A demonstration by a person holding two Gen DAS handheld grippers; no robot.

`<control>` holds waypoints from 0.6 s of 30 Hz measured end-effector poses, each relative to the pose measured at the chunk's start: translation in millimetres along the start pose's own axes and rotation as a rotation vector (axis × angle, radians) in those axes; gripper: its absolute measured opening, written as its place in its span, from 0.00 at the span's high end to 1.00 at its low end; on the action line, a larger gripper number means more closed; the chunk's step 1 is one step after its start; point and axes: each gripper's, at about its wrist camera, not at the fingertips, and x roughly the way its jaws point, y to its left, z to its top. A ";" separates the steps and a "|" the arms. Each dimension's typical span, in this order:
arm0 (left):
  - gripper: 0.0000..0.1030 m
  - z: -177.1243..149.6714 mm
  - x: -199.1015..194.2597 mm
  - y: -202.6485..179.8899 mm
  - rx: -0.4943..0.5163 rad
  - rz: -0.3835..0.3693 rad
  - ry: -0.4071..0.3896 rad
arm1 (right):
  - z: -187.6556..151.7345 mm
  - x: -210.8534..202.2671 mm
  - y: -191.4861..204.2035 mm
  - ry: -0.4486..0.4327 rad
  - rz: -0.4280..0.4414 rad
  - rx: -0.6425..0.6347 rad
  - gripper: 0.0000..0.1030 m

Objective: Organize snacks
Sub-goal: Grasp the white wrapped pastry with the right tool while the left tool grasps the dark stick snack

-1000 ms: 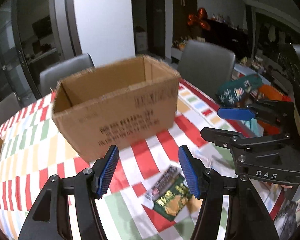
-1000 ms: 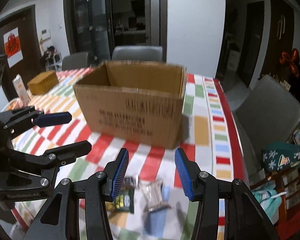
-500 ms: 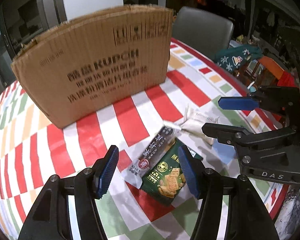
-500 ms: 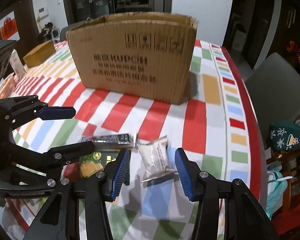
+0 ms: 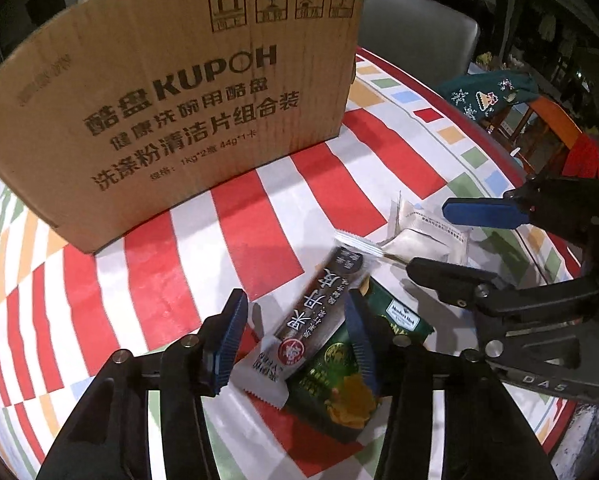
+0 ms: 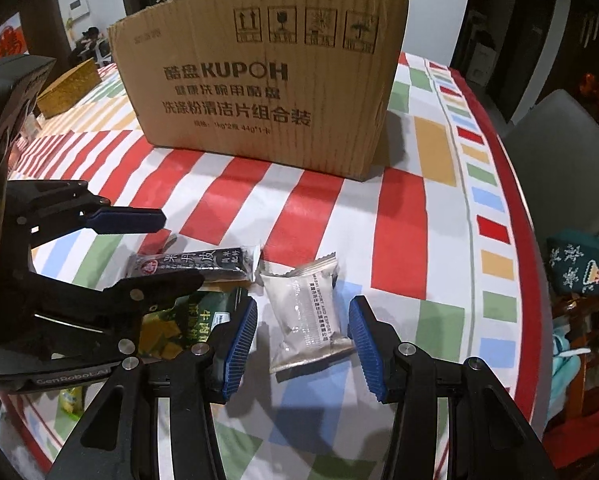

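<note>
Three snacks lie on the striped tablecloth in front of a brown cardboard box (image 5: 179,96) (image 6: 267,92). My left gripper (image 5: 295,340) is open, its pads on either side of a long dark bar packet (image 5: 315,316) that lies partly over a green snack bag (image 5: 339,384). My right gripper (image 6: 303,344) is open, its pads on either side of a white pouch (image 6: 307,316). The bar (image 6: 195,264) and green bag (image 6: 187,320) lie left of that pouch. The right gripper (image 5: 463,240) shows in the left wrist view over the pouch (image 5: 419,240); the left gripper (image 6: 151,252) shows in the right wrist view.
The table's curved edge (image 6: 511,200) runs down the right, with a grey chair (image 6: 559,152) beyond it. A small golden box (image 6: 67,88) stands at the far left of the table. A green patterned cloth (image 5: 491,96) hangs on furniture at the right.
Both grippers have come down and forward from above the box to low over the snacks. The bar now sits between the left pads and the white pouch between the right pads.
</note>
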 end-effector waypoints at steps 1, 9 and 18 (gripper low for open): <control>0.58 0.7 1.2 1.1 -0.006 -0.009 0.007 | 1.0 2.0 -1.4 0.003 0.000 0.006 0.52; 0.70 7.5 11.4 -0.2 -0.019 -0.041 0.021 | 4.9 13.4 -9.2 0.025 0.026 0.057 0.59; 0.82 8.7 6.8 2.3 -0.042 -0.054 -0.002 | 4.8 9.7 -5.5 0.002 0.046 0.073 0.70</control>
